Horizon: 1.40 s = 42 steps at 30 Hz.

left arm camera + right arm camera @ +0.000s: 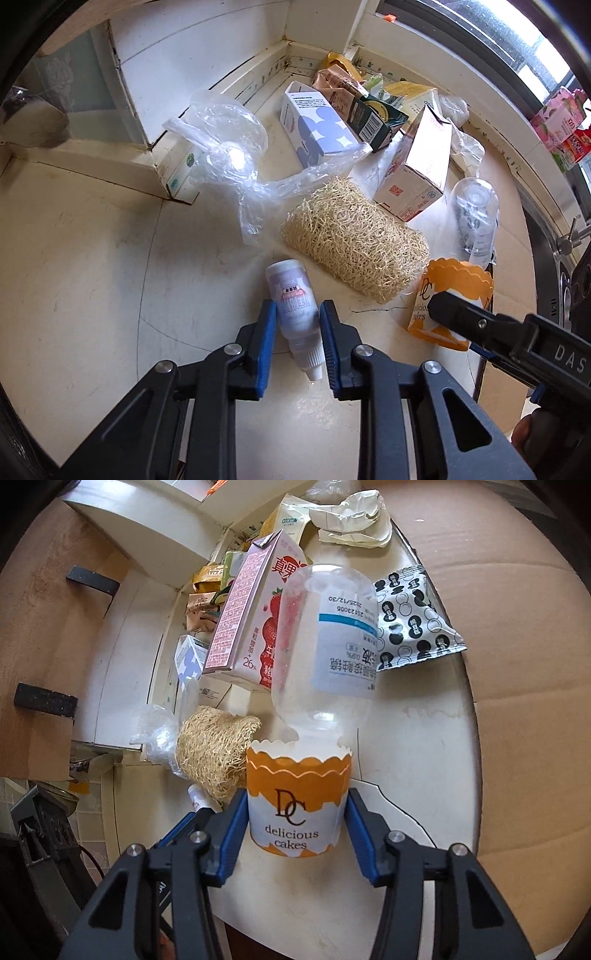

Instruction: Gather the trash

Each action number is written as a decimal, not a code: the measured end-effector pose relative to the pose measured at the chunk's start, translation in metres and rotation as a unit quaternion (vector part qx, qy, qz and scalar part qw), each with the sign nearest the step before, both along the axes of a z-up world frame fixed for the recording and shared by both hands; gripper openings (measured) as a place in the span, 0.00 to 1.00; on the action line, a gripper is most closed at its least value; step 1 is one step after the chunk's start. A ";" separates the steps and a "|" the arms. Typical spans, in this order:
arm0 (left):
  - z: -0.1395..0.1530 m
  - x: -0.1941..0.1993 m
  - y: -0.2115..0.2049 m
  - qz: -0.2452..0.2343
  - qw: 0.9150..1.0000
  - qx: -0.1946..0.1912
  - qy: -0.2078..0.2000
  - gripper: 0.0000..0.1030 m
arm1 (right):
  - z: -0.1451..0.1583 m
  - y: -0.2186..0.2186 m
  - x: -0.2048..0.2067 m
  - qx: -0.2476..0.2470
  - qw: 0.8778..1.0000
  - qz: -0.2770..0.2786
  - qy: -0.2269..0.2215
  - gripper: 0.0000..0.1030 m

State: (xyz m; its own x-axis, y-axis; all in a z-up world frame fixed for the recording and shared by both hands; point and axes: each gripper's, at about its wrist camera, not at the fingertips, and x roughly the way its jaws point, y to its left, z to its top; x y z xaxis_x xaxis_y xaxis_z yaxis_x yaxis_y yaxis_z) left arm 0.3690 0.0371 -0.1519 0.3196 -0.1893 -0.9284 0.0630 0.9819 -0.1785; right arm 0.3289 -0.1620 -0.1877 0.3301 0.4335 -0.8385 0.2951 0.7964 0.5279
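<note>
Cream bench [92, 258] beneath a window, strewn with trash: my left tool [298, 332] has its blue pads on either side of a small white bottle [295, 310] lying at 6 o'clock, though I cannot tell whether they clamp it. At 4 o'clock, my right tool [297, 819] brackets an orange-and-white paper cup [298, 797], pads at its sides, contact unclear. Behind the cup lie a clear plastic bottle [325, 642], a loofah sponge [354, 240] and a pink milk carton [247, 613]; clear plastic wrap [225, 147] sits at 11 o'clock.
</note>
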 end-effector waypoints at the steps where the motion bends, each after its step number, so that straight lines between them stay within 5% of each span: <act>1: 0.000 0.000 0.000 -0.001 1.000 -0.004 0.000 0.21 | 0.002 0.001 -0.002 -0.003 1.000 0.004 -0.002 0.50; 8: 0.015 -0.012 0.003 0.013 0.999 -0.039 -0.006 0.19 | 0.034 0.002 -0.030 -0.018 0.999 0.028 -0.038 0.50; 16: 0.071 -0.062 -0.020 -0.008 0.997 -0.069 -0.045 0.16 | 0.078 -0.023 -0.080 -0.009 0.996 0.042 -0.080 0.50; 18: 0.086 -0.080 -0.030 -0.020 0.995 -0.077 -0.058 0.02 | 0.091 -0.033 -0.097 -0.013 0.994 0.045 -0.094 0.50; 21: 0.104 -0.109 -0.045 -0.036 0.993 -0.092 -0.070 0.01 | 0.102 -0.045 -0.110 -0.032 0.992 0.054 -0.109 0.50; 28: 0.103 -0.146 -0.077 -0.062 0.992 -0.054 -0.096 0.02 | 0.106 -0.064 -0.130 -0.047 0.991 0.061 -0.107 0.50; 31: 0.063 -0.152 -0.080 -0.054 0.994 0.009 -0.096 0.28 | 0.098 -0.068 -0.139 -0.047 0.992 0.062 -0.100 0.50; 33: 0.028 -0.152 -0.077 -0.044 0.996 0.039 -0.067 0.28 | 0.091 -0.067 -0.145 -0.048 0.992 0.068 -0.092 0.50; 37: 0.000 -0.148 -0.052 -0.007 0.999 -0.038 -0.029 0.32 | 0.081 -0.066 -0.154 -0.058 0.991 0.080 -0.085 0.50; 39: -0.001 -0.148 -0.043 0.009 0.997 -0.068 -0.031 0.55 | 0.076 -0.067 -0.156 -0.056 0.992 0.080 -0.079 0.50; 42: 0.004 -0.147 -0.035 0.021 0.996 -0.081 -0.041 0.65 | 0.071 -0.067 -0.158 -0.053 0.993 0.078 -0.075 0.50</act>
